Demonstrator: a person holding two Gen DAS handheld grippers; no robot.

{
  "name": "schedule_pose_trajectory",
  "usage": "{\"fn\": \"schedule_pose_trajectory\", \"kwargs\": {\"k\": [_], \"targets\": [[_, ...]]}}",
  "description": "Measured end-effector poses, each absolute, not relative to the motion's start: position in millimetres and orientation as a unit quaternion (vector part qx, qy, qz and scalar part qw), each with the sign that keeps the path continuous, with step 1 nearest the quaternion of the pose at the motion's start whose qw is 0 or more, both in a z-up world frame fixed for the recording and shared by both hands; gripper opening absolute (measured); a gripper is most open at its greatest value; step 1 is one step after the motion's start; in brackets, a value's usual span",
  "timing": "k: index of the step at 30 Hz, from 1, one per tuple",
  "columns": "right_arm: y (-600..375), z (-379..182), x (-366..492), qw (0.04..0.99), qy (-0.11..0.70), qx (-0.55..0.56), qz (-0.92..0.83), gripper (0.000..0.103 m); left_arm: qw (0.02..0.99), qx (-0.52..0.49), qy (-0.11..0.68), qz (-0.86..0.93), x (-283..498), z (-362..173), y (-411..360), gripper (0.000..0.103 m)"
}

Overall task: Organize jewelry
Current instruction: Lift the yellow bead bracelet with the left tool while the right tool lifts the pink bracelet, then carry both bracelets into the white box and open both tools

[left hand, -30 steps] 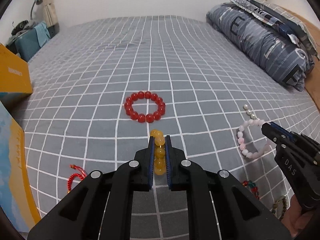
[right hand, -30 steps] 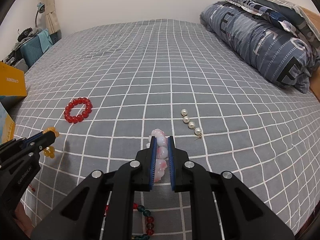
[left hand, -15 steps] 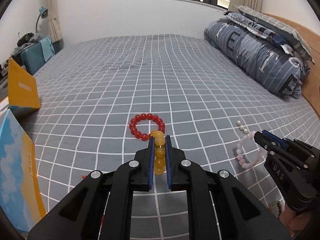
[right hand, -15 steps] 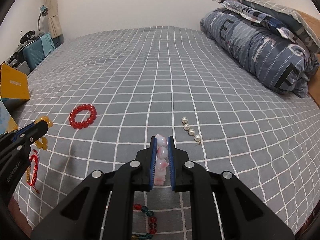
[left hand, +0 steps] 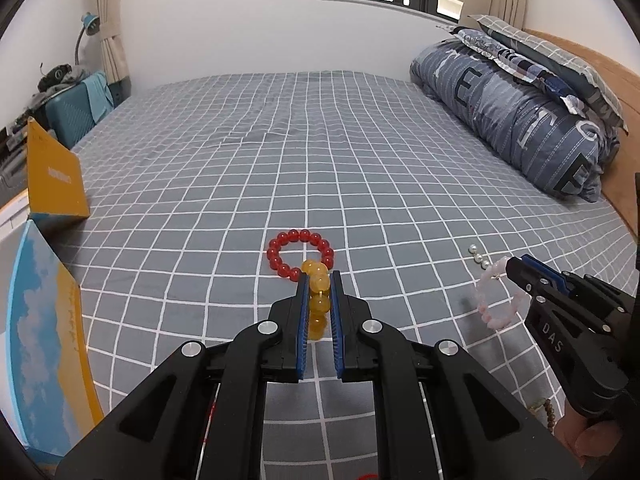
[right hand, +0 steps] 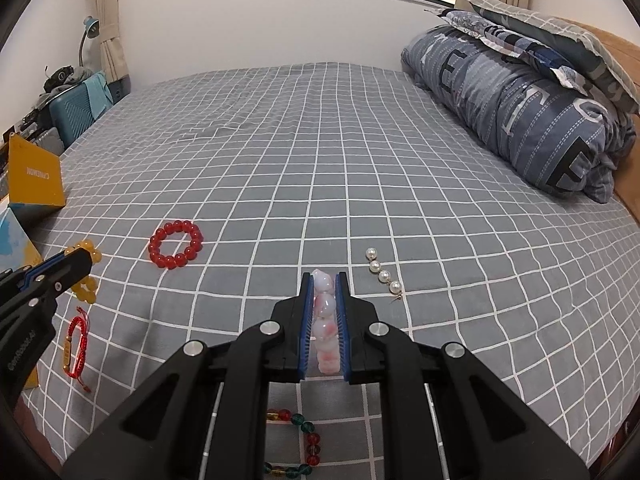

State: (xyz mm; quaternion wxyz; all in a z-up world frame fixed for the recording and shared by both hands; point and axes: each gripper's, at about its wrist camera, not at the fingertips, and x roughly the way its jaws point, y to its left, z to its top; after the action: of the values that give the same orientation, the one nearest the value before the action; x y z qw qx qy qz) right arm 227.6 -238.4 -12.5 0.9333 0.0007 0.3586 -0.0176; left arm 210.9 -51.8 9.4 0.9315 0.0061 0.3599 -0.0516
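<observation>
The left gripper (left hand: pixel 319 280) has its jaws closed on a yellow bead bracelet (left hand: pixel 318 300), which hangs between the blue pads above the bed (left hand: pixel 320 160). In the right wrist view the same gripper (right hand: pixel 82 258) enters at 9 o'clock with the yellow beads (right hand: pixel 86 280) dangling from its tip.

The right gripper (right hand: pixel 324 280) has its jaws clamped on a pink bead bracelet (right hand: pixel 325 320), the beads stacked in a column between the pads. From the left wrist view it (left hand: pixel 510 266) sits at 3 o'clock, the pink loop (left hand: pixel 498 300) drooping below its tip, clear of the grey checked cover.

A red bead bracelet (left hand: pixel 300 254) lies flat on the bed at 12 o'clock from the left jaws, just beyond the yellow beads. A short pearl strand (right hand: pixel 383 272) lies on the bed at 1 o'clock from the right jaws, near them. A red cord bracelet (right hand: pixel 76 344) rests on the bed at 8 o'clock in the right view, below the left gripper. A multicoloured bead string (right hand: pixel 304 440) lies at 6 o'clock, partly hidden by the right gripper's body.

A folded blue quilt (left hand: pixel 516 120) sits at 2 o'clock against the headboard side. A yellow box (left hand: pixel 54 176) stands at the bed's edge at 9 o'clock.
</observation>
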Motion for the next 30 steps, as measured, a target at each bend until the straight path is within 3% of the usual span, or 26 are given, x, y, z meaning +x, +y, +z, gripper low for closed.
{"fn": "schedule_pose_trajectory", "kwargs": {"k": [15,30], "targets": [[-202.0,32.7,222.3,0.938,0.347,0.011,0.012,0.011,0.930,-0.018,0.365,-0.035,198.6,42.8,-3.5,0.009],[-57.9,106.6,194.3,0.947,0.303,-0.041,0.101,0.011,0.933,-0.049,0.347,0.076,133.1,117.6,151.6,0.009]]}}
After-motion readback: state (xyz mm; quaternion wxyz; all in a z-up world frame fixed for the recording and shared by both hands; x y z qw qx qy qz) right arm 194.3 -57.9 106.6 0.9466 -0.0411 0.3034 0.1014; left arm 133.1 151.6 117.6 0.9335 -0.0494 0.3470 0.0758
